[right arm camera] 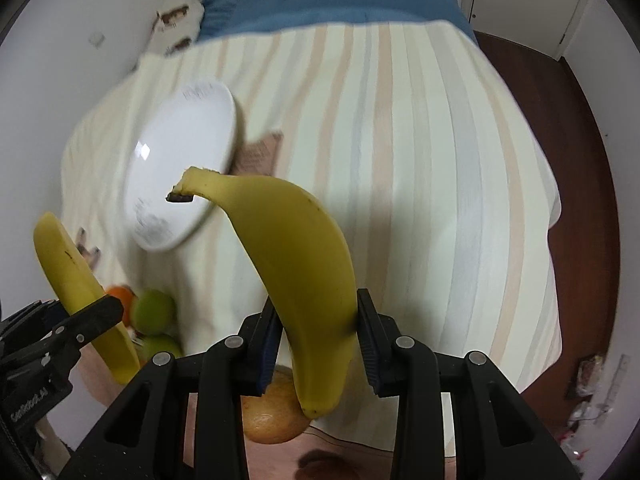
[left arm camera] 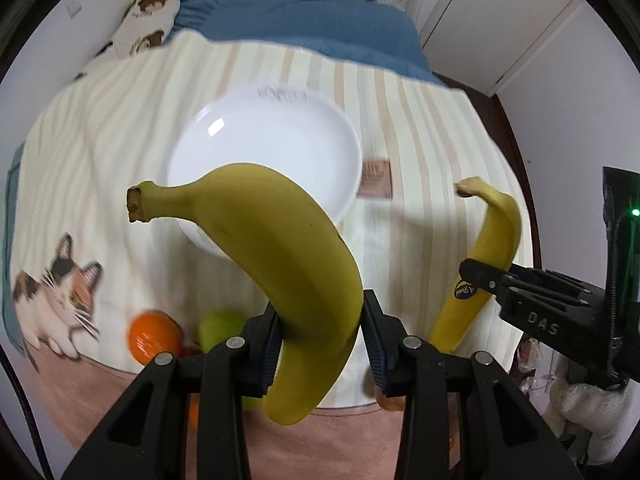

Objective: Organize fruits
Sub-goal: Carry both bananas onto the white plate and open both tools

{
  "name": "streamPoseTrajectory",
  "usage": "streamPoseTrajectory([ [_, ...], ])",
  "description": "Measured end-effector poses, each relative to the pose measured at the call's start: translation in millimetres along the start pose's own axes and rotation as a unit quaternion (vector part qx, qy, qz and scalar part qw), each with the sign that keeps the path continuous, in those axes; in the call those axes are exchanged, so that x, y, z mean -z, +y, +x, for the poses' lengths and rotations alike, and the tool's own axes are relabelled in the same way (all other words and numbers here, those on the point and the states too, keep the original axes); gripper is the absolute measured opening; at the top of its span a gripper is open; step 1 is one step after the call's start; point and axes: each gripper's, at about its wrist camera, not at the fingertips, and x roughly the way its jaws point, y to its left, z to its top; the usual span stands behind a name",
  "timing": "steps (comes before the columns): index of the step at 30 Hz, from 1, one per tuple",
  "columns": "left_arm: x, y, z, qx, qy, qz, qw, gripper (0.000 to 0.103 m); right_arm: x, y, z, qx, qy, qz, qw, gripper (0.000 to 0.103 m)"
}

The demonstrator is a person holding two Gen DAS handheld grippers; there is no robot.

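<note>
Striped bedspread (left arm camera: 420,128) fills both views, cream and peach bands running away to a blue blanket (left arm camera: 304,24) at the far end; a printed cat (left arm camera: 60,296) sits on the near left of the cloth in the left wrist view; a white plate (left arm camera: 272,140) lies on the stripes, bare and glossy, with a small brown label (left arm camera: 376,180) just beside its right rim.

Left gripper (left arm camera: 322,340) is clamped on a banana (left arm camera: 280,264), pads pressing both sides of its lower half; the fruit is lifted, stem (left arm camera: 136,204) pointing left, its curve crossing the near edge of the plate in this view; from the right wrist camera the same gripper (right arm camera: 80,328) shows at the near left with that banana (right arm camera: 68,276) in its grip.

Right gripper (right arm camera: 318,336) is likewise closed on a second banana (right arm camera: 292,264), stem (right arm camera: 184,194) up and to the left over the plate's near rim (right arm camera: 188,224); the left camera catches it at the right (left arm camera: 492,240), a dark sticker (left arm camera: 464,290) on its skin.

Down on the cloth, near left: an orange (left arm camera: 152,338) and a green apple (left arm camera: 220,328) side by side; the right view shows two green fruits (right arm camera: 154,312) together, and another orange (right arm camera: 272,420) directly under the right gripper, partly hidden.
</note>
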Motion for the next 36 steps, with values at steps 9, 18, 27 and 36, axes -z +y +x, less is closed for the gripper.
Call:
streamPoseTrajectory([
  [9,-58,50,7,0.009,0.006,0.010,0.9999,0.034,-37,73,-15,-0.082,-0.016,0.007,0.996,0.037],
  [18,-120,96,42,0.052,0.059,-0.001,0.9969,0.034,-87,126,47,-0.117,0.062,0.026,0.991,0.037],
  [27,-172,120,110,0.120,0.145,-0.020,0.9819,0.034,-125,129,120,-0.118,0.128,0.061,0.983,0.037],
  [36,-184,120,145,0.158,0.186,-0.040,0.9690,0.035,-143,131,139,-0.093,0.134,0.061,0.985,0.037],
])
